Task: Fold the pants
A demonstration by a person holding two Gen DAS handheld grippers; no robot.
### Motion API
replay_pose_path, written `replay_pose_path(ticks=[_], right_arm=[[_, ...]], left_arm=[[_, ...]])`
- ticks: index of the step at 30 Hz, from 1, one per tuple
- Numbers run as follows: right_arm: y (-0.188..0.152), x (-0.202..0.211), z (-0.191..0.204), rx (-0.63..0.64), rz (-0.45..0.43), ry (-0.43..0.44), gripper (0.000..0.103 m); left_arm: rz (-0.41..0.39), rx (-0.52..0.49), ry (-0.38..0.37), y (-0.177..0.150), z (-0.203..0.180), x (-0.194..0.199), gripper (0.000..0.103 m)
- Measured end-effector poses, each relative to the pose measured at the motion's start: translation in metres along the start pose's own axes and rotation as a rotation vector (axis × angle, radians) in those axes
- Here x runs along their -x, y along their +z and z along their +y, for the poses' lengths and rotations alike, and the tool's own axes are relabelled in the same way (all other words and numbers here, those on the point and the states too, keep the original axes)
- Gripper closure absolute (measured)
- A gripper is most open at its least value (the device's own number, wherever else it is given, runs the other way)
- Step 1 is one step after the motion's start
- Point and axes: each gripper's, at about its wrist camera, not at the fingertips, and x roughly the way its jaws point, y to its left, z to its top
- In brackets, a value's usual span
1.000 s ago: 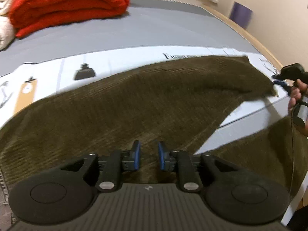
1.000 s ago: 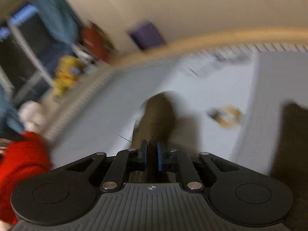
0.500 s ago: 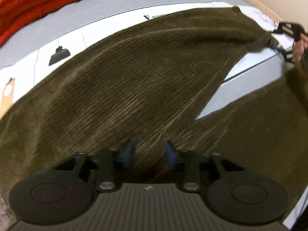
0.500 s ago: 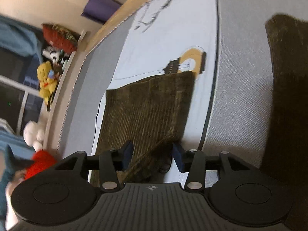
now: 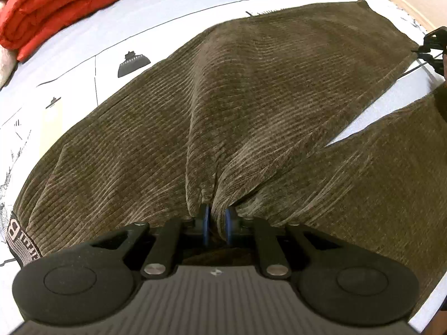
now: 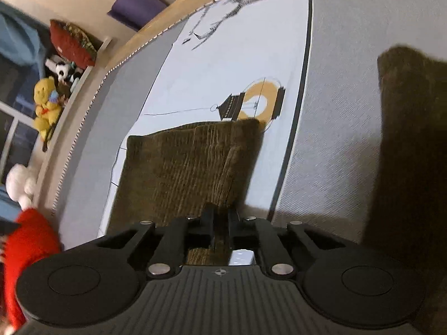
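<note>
Olive-brown corduroy pants lie spread on the bed, waistband at the left and two legs reaching right. My left gripper points down at the crotch area. Its jaws are closing, with a bunched ridge of the cloth pressed between the blue pads. The right gripper shows at the far leg's end. In the right wrist view my right gripper is shut on the near corner of that leg's hem. The other leg lies dark at the right.
A folded red blanket sits at the back left of the bed. The sheet is pale with printed drawings. A wooden bed edge runs behind, with a purple object and stuffed toys past it.
The left gripper sank onto the pants and closed on a bunch of cloth. The right gripper opened over the leg's hem, then shut on it; the leg lies flat.
</note>
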Motion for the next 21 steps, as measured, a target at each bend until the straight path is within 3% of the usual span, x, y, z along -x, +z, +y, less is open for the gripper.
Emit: replay_pose_path(ticks=[3, 6, 9, 11, 12, 14, 16, 18, 21], right_arm=[[0.0, 0.027, 0.009, 0.052, -0.127, -0.074, 0.098], [-0.002, 0.06, 0.017, 0.114, -0.283, -0.215, 0.098], [-0.002, 0.053, 0.003, 0.098, -0.204, -0.274, 0.097], [-0.001, 0.043, -0.01, 0.066, -0.118, -0.306, 0.092], [0.001, 0.042, -0.012, 0.049, -0.1, -0.319, 0.089], [0.003, 0.05, -0.013, 0.03, -0.112, -0.322, 0.089], [0.004, 0.063, -0.005, 0.047, -0.157, -0.326, 0.077], [0.0, 0.078, 0.007, 0.085, -0.19, -0.298, 0.069], [-0.011, 0.1, 0.037, 0.171, -0.201, -0.206, 0.069]], left_arm=[[-0.023, 0.006, -0.04, -0.001, -0.002, 0.002, 0.089], [-0.026, -0.011, -0.078, -0.002, -0.004, 0.003, 0.087], [-0.02, -0.054, -0.074, -0.006, -0.007, 0.005, 0.084], [-0.005, -0.023, -0.119, -0.006, 0.001, 0.011, 0.065], [-0.012, 0.006, -0.163, -0.006, 0.008, 0.017, 0.062], [-0.054, 0.063, -0.217, -0.009, 0.023, 0.032, 0.058], [-0.094, 0.119, -0.25, -0.014, 0.044, 0.045, 0.058], [-0.117, 0.162, -0.236, -0.018, 0.064, 0.054, 0.058], [-0.124, 0.231, -0.171, -0.034, 0.101, 0.062, 0.06]])
